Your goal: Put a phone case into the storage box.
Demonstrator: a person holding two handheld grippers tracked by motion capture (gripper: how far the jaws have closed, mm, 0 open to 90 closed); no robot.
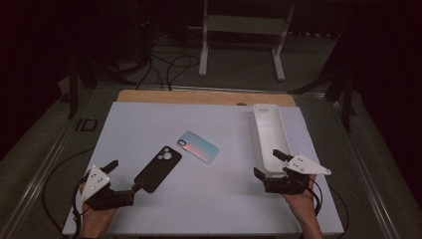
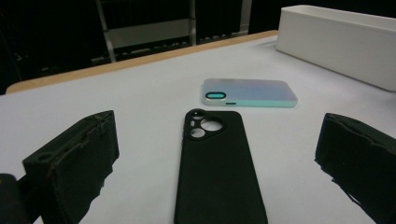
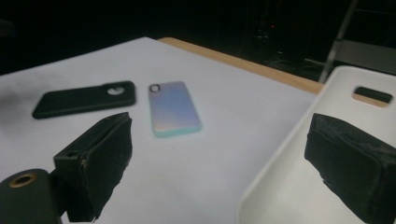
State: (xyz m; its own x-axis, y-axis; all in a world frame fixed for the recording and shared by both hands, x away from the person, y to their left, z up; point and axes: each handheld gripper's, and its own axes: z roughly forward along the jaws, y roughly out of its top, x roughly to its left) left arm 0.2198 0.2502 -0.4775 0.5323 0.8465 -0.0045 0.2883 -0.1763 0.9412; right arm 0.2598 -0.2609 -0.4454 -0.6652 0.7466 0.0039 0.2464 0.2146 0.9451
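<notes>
Left gripper [image 1: 121, 176], jaws spread wide, is lining up on the black phone case [image 1: 158, 168] near the table's [image 1: 214, 209] front-left corner; it's needing squared, centred jaws; right gripper [image 1: 272, 163] is idling, unclenched

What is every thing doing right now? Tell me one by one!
black phone case: lying flat, camera holes up, untouched.
shiny phone case: lying flat, apart from the black one.
white tray: empty, open side up.
left gripper: open, holding nothing.
right gripper: open, one jaw over the tray.
</notes>
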